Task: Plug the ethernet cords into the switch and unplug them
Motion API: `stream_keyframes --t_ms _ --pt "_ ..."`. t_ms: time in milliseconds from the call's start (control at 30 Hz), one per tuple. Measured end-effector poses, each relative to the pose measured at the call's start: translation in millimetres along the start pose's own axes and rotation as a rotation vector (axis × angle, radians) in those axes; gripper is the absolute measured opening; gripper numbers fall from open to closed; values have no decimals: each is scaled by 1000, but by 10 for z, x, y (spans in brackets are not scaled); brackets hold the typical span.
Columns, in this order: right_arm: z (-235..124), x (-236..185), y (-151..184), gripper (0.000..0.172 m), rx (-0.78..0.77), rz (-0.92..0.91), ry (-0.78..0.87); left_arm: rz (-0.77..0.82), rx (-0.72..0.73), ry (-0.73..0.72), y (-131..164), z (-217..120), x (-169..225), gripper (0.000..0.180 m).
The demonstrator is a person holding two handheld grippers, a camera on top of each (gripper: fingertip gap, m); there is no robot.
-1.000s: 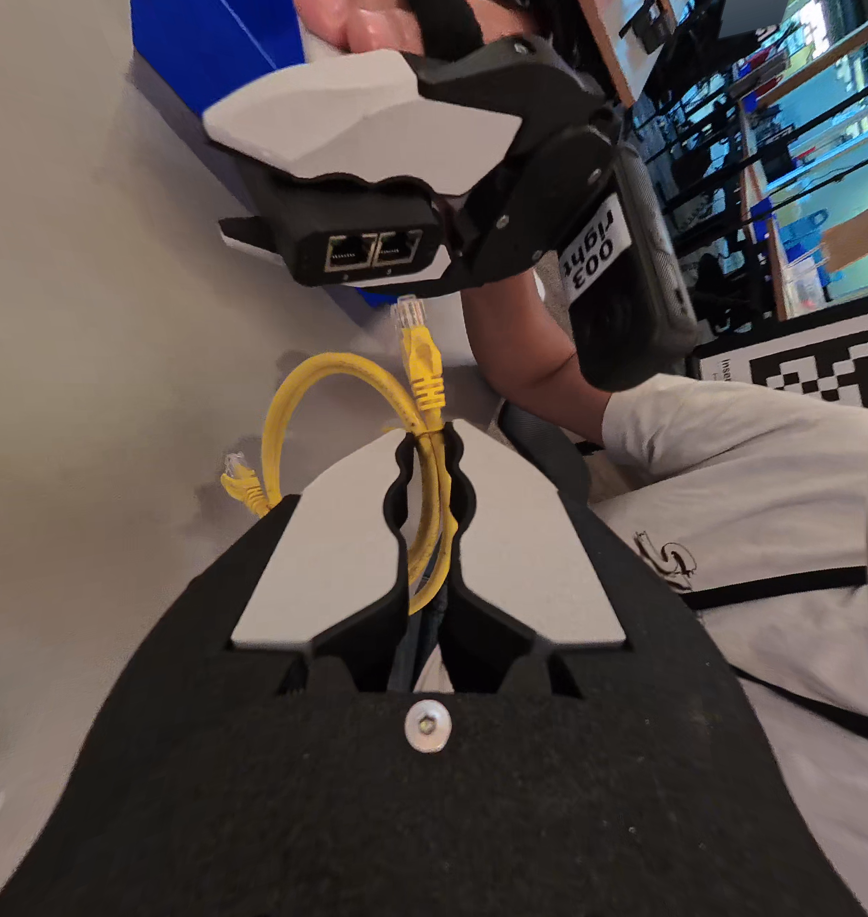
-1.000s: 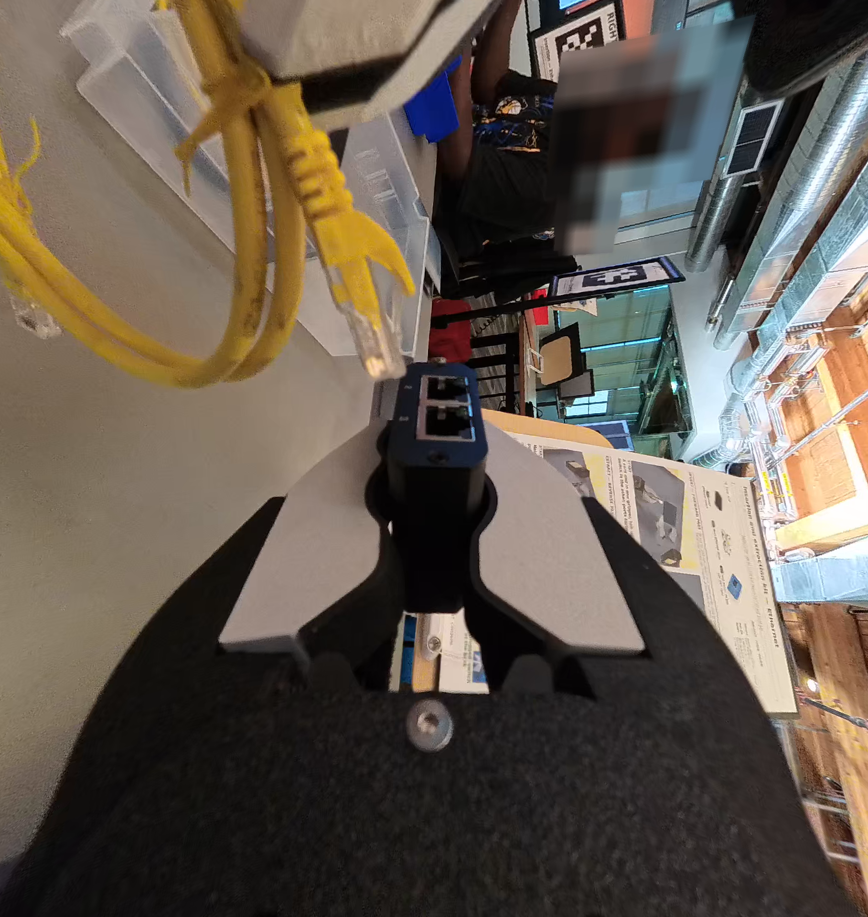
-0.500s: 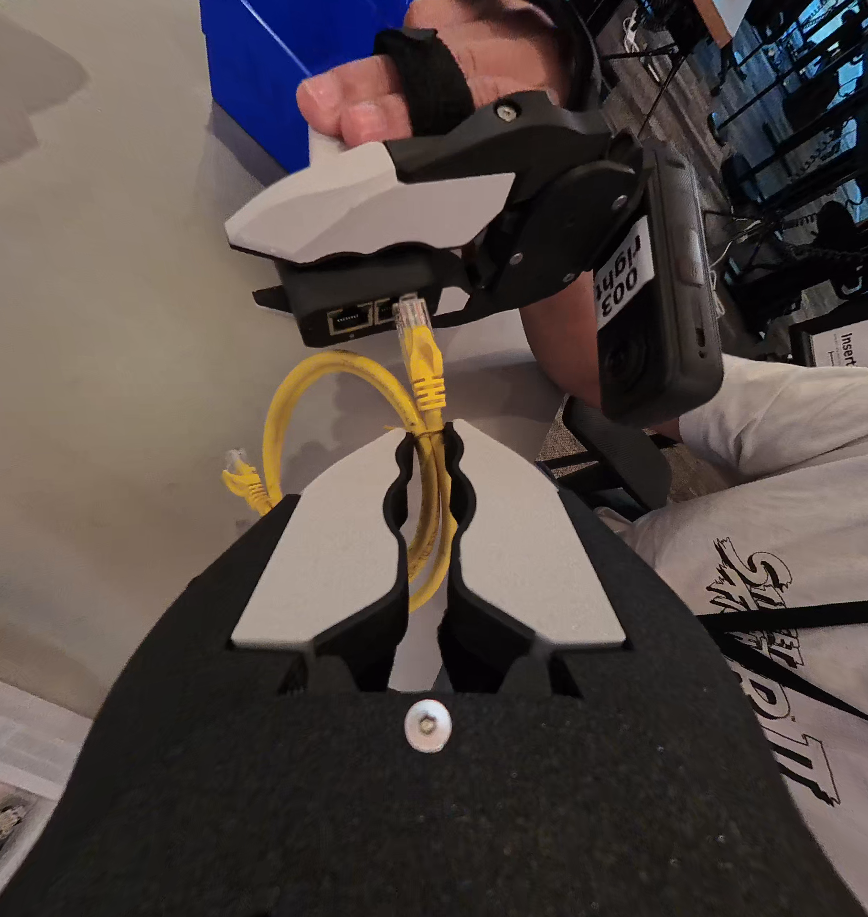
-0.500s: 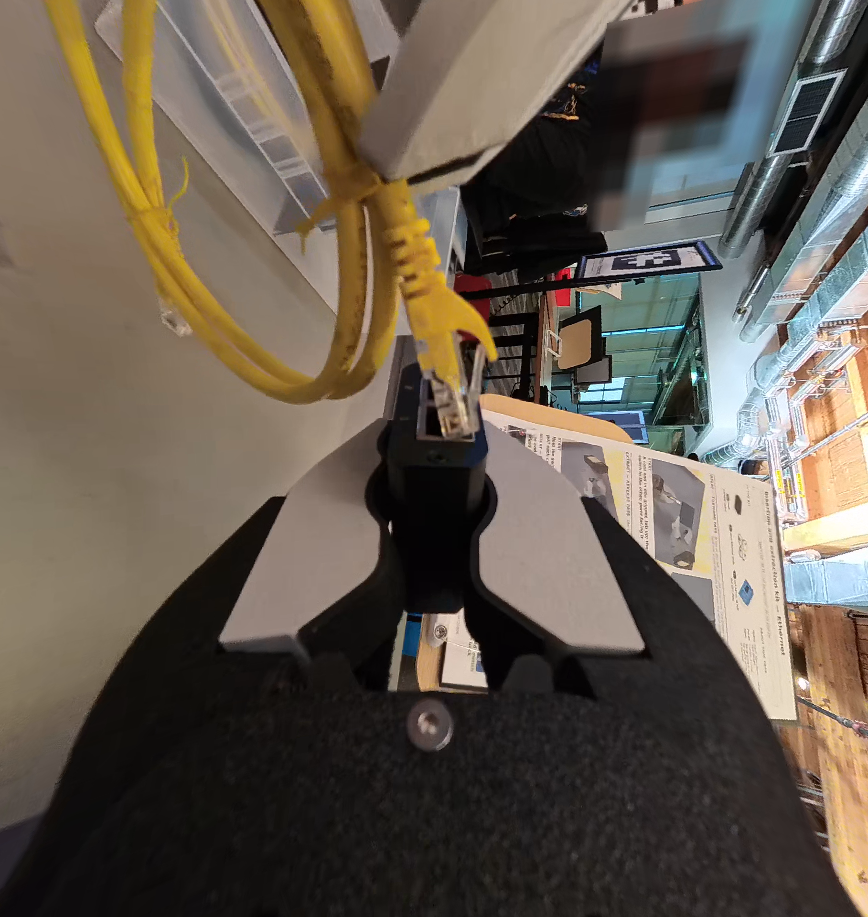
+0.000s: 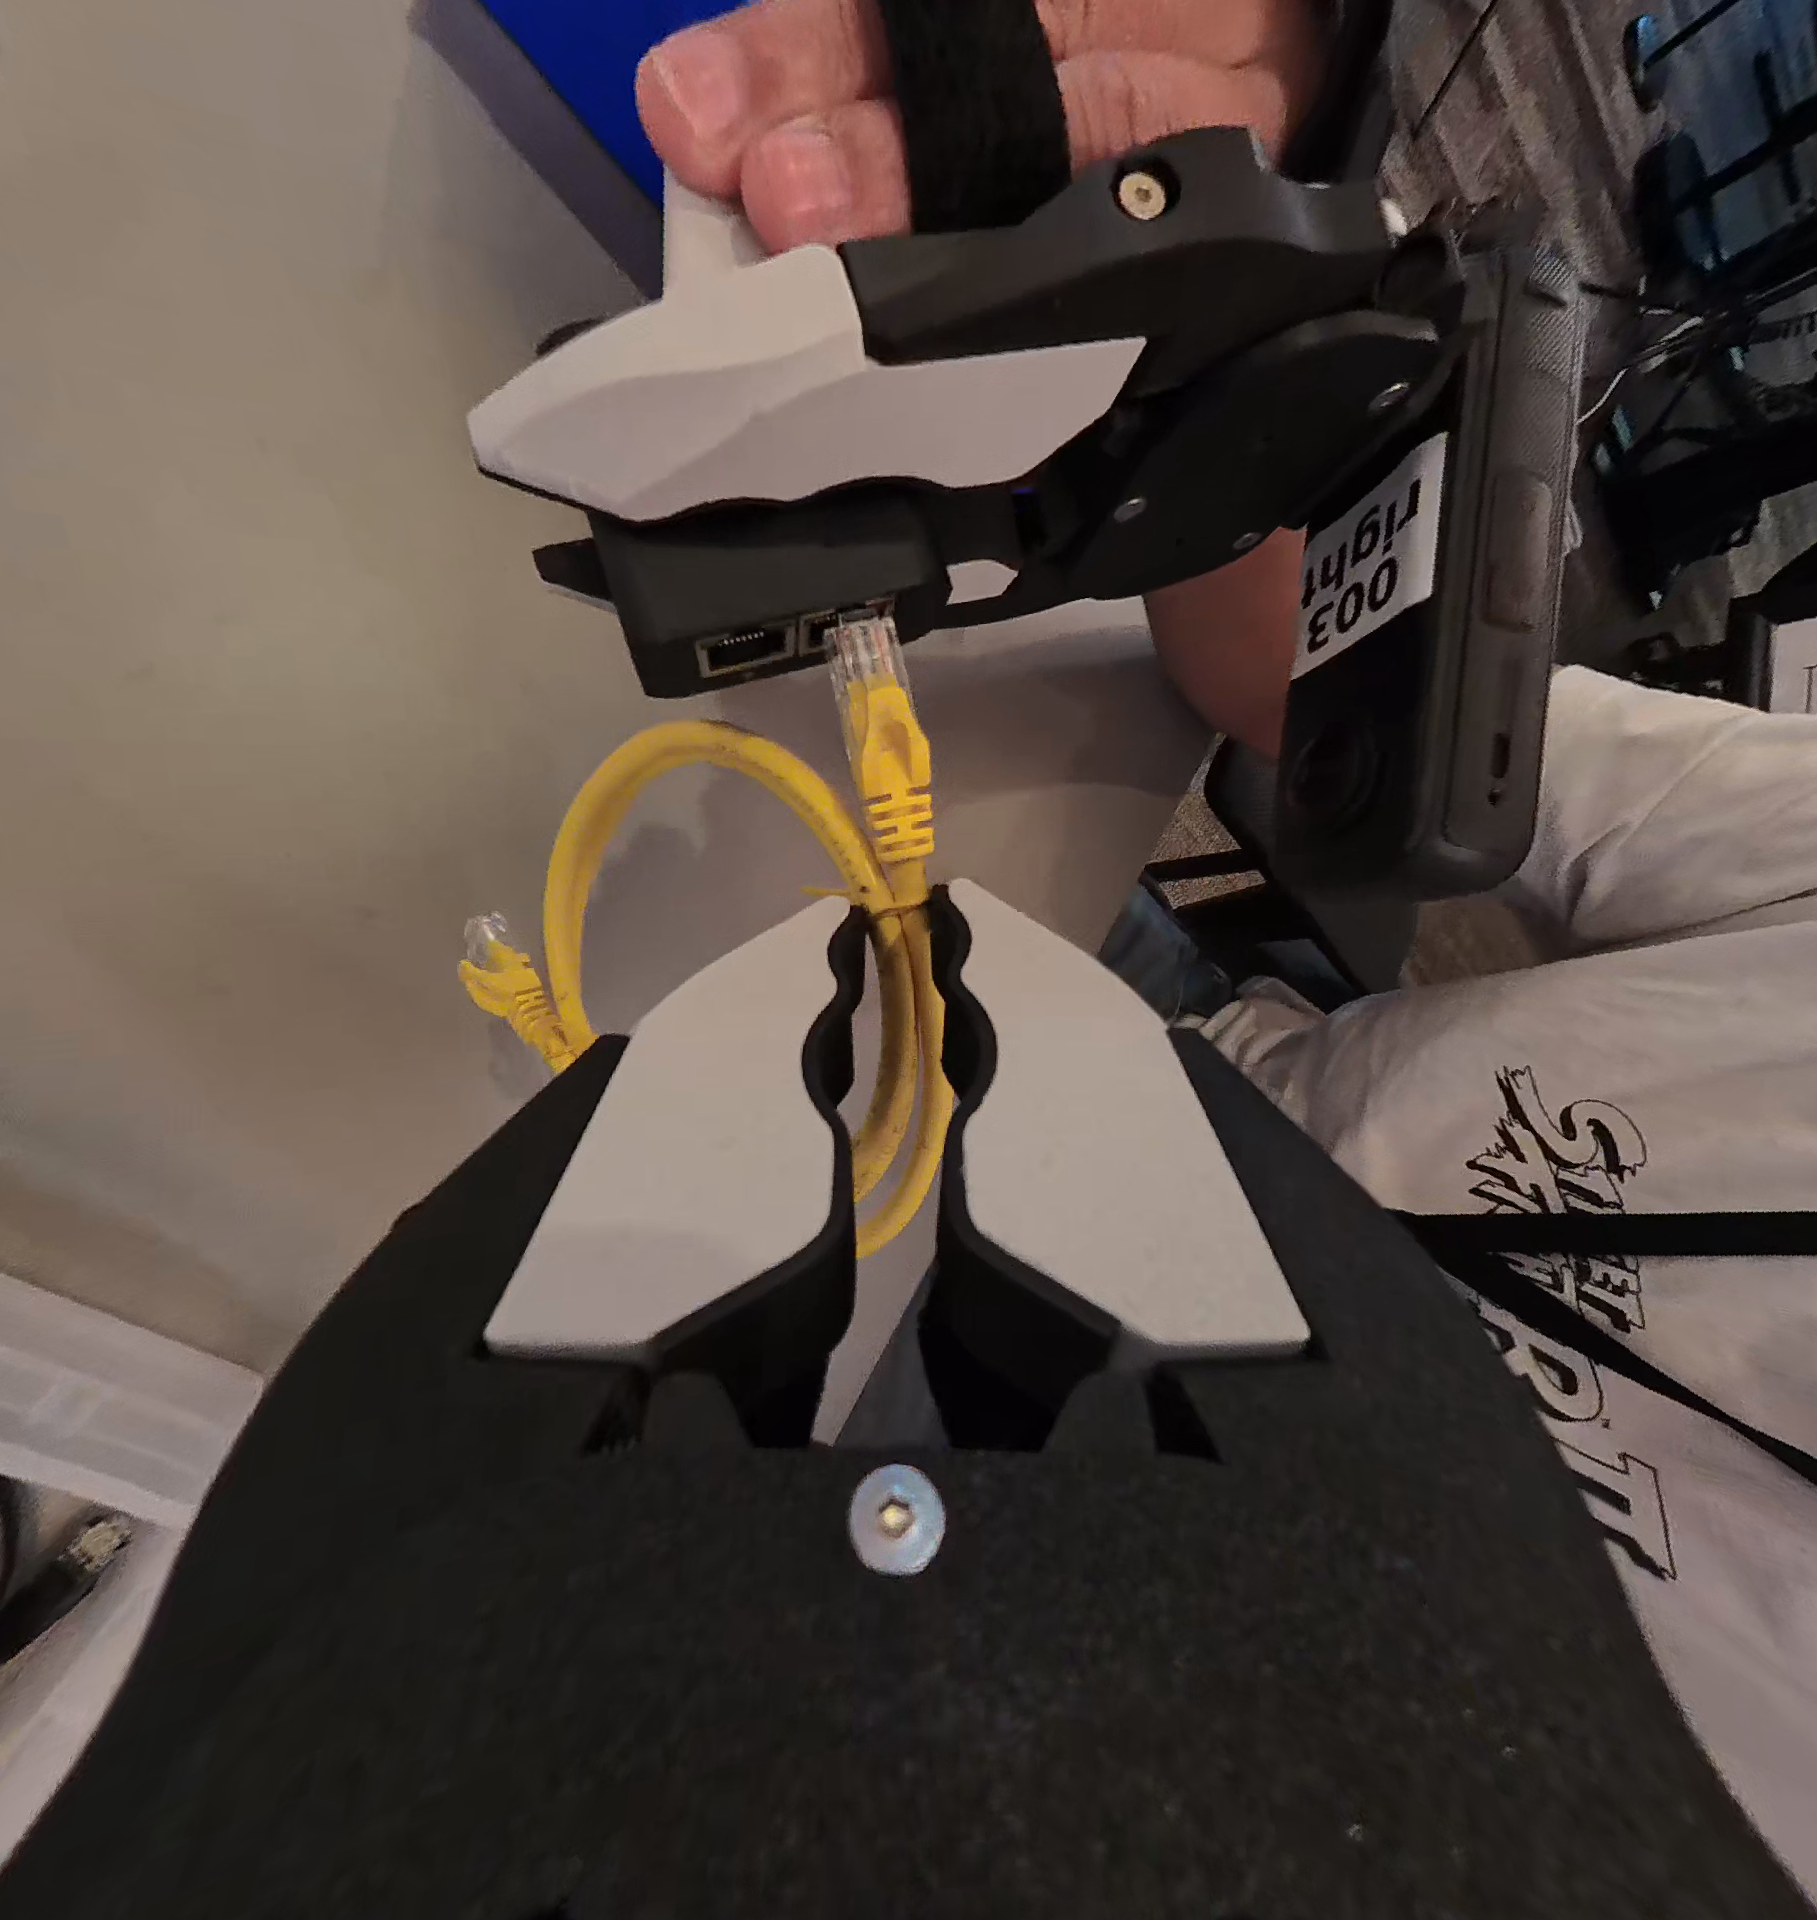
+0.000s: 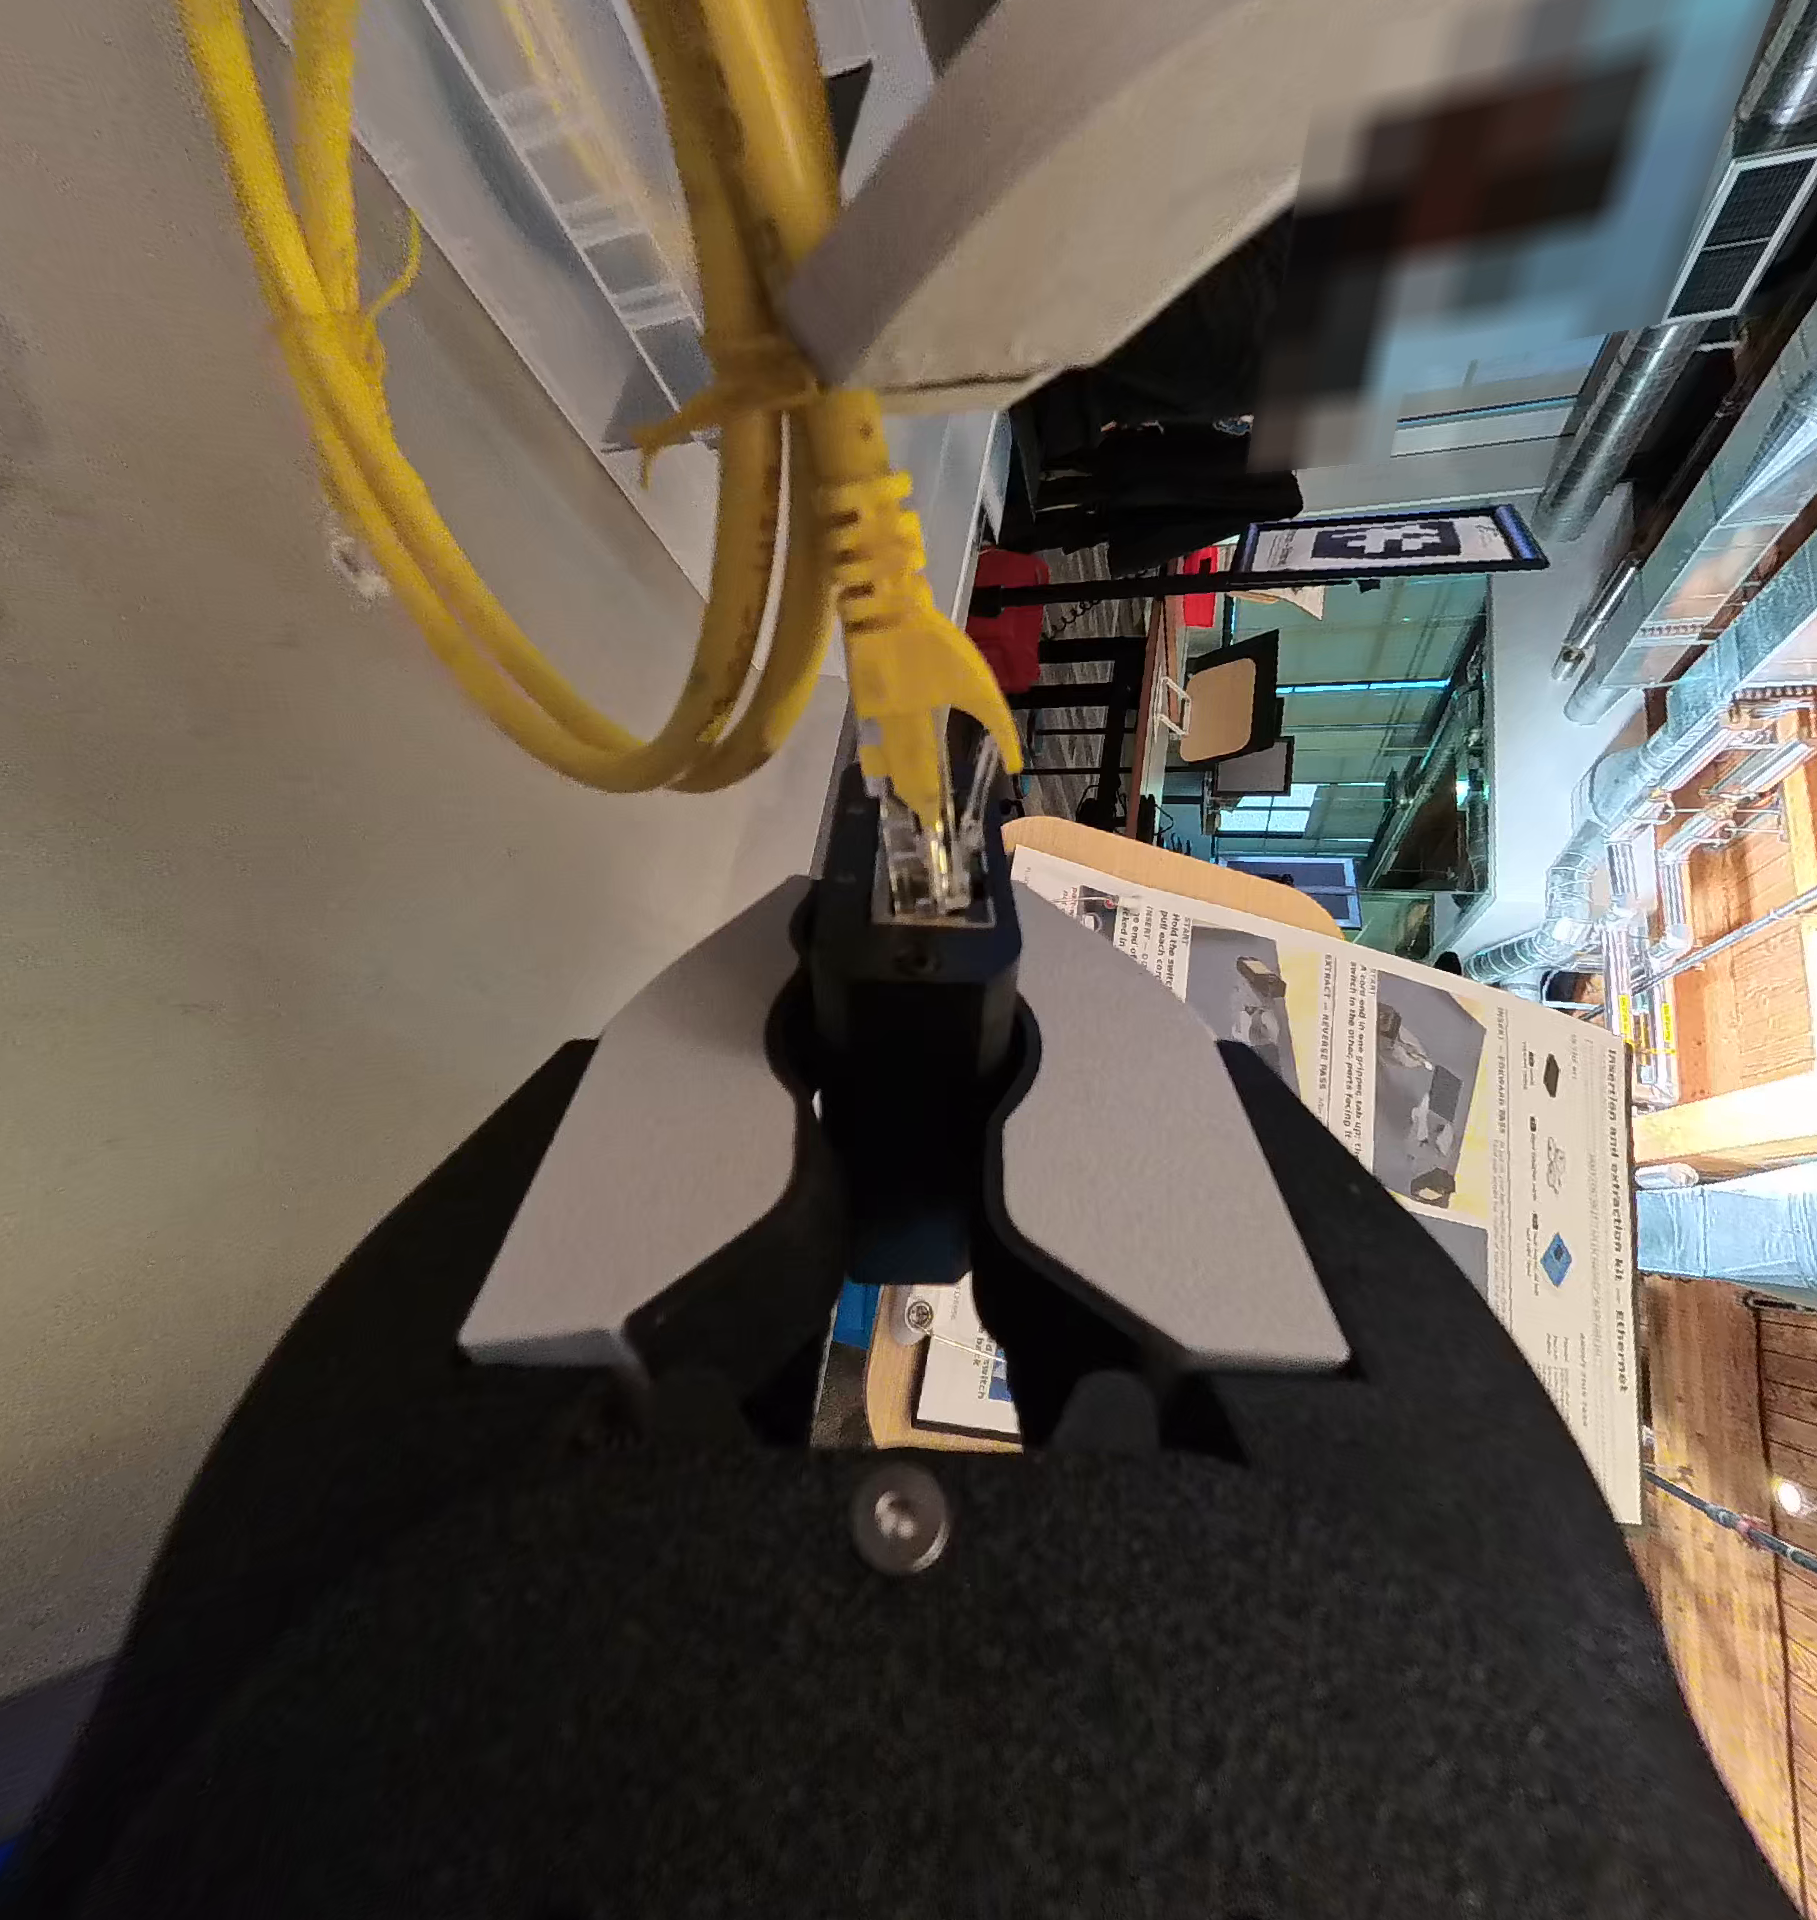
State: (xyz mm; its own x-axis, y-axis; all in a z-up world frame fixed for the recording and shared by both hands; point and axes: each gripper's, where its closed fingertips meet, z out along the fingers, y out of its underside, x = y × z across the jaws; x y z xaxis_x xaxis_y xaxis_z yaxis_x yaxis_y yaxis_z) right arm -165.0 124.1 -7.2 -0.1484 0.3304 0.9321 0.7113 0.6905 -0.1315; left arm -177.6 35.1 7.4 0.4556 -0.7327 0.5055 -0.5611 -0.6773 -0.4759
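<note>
My left gripper is shut on a looped yellow ethernet cord, just behind its boot. The cord's clear plug sits at the right-hand port of the black switch. My right gripper is shut on that switch, ports facing forward. In the right wrist view the plug is partly inside the near port, tilted, with its yellow boot above. The cord's other plug hangs free at the left. The left gripper's grey finger shows at the top of the right wrist view.
A grey table lies under both grippers. A clear plastic bin and a blue bin stand on it. A printed instruction sheet lies to the right. A person's white shirt is close at the right. Left tips to right tips: about 9 centimeters.
The plug and the switch came together: a second ago the plug hung short of the ports, now its tip is in the near port. Both grasps held.
</note>
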Motion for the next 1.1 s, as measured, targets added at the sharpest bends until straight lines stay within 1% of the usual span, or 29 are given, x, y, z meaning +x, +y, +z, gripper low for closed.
stream_keyframes --t_ms 300,467,533,800,900,933,1033,1100 --pt "29 -44 -35 26 -13 -23 -4 -14 -58 -33 -18 -23 -56 12" --pt "23 -19 -1 26 -36 -2 -4 -13 -45 -50 -56 -4 -75 11" --pt "32 -38 18 26 -38 5 -12 16 -32 -82 -70 2 -102 12" --pt "36 -51 46 26 0 109 -56 157 211 -204 -200 -54 -94 13" --pt "64 -84 93 26 -16 130 -75 213 321 -210 -218 -134 32 31" --pt "72 -92 109 26 -22 133 -77 234 375 -225 -219 -172 73 34" --pt "75 -95 90 26 9 167 -84 267 505 -326 -169 -211 80 40" --pt "67 -75 58 26 39 192 -83 265 580 -399 -147 -202 25 39"
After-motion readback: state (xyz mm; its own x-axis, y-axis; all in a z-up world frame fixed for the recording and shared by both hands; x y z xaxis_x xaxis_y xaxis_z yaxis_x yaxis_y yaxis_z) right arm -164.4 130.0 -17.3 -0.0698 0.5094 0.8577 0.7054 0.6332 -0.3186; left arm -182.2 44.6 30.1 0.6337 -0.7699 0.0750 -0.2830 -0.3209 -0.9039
